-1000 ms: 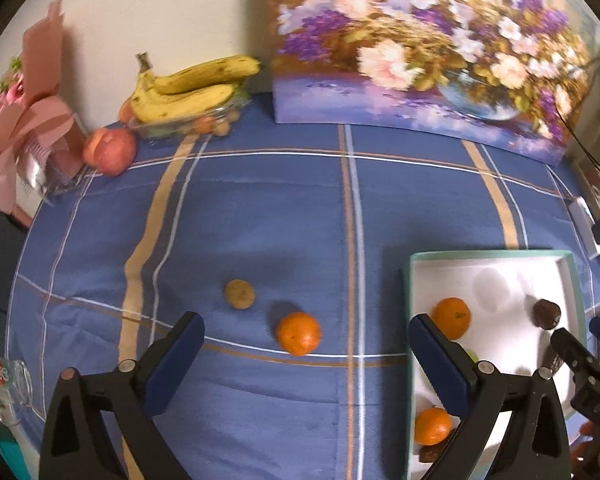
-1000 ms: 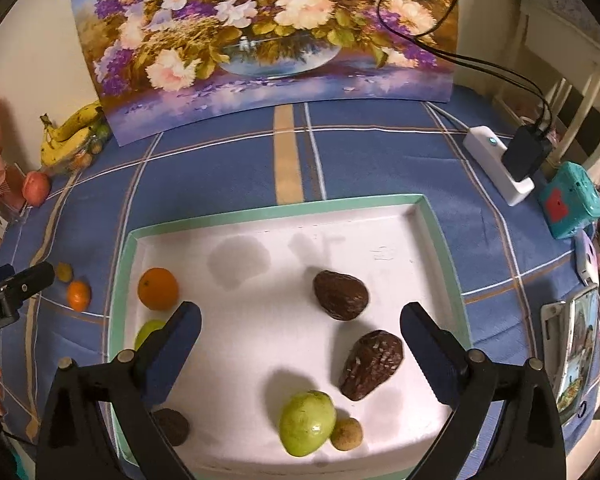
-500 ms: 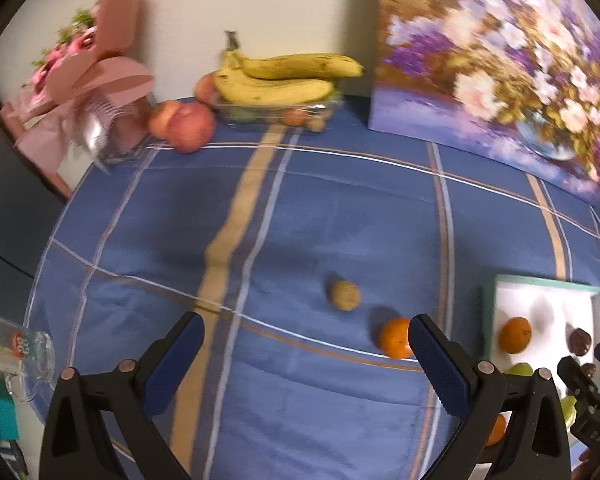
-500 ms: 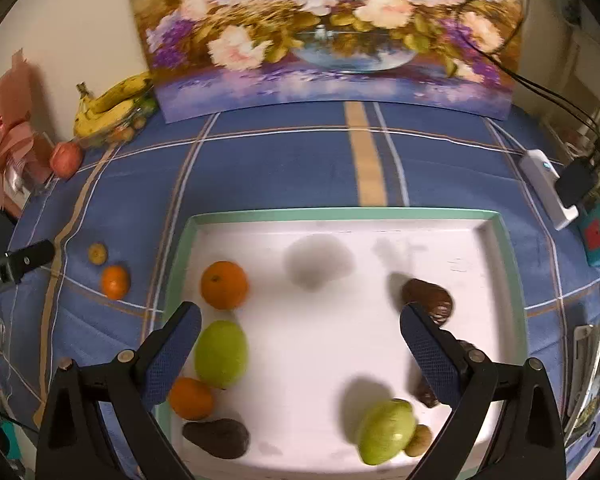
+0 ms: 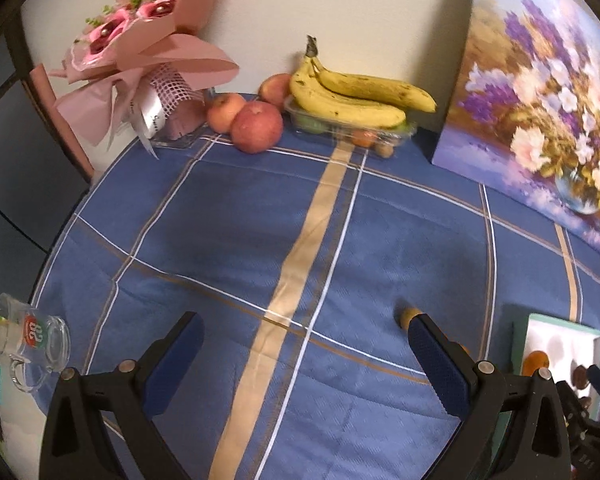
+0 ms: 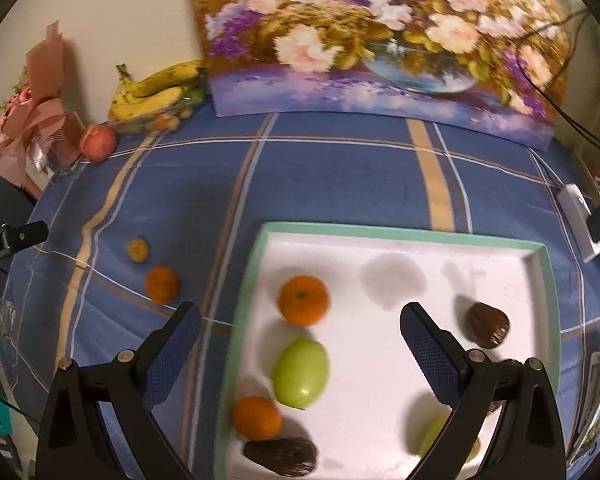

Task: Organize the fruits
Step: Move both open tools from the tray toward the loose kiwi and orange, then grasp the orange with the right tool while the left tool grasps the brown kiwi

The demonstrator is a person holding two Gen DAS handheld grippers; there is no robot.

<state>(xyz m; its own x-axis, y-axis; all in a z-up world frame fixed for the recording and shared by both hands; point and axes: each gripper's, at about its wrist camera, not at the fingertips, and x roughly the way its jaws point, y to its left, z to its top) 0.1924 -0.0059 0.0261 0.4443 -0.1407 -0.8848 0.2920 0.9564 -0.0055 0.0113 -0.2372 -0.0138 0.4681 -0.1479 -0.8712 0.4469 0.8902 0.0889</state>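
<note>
A white tray with a green rim [image 6: 236,320] holds two oranges [image 6: 303,300], green fruits [image 6: 301,372] and dark brown fruits [image 6: 488,325]. A loose orange [image 6: 162,285] and a small brownish fruit [image 6: 137,249] lie on the blue cloth left of the tray. My right gripper [image 6: 300,340] is open and empty over the tray's left part. My left gripper [image 5: 304,348] is open and empty above the cloth; its right finger hides most of the small brownish fruit [image 5: 406,316]. Bananas [image 5: 352,96] and apples [image 5: 256,122] sit at the far edge.
A pink bouquet [image 5: 140,76] stands at the far left, a flower painting [image 5: 540,100] leans on the wall, and a glass mug [image 5: 32,348] lies at the near left edge. A white power strip [image 6: 580,220] lies right of the tray.
Both wrist views have swung to the left. The left gripper now faces the bananas and apples; the right gripper has shifted from the tray's middle to its left edge. Both stay open.
</note>
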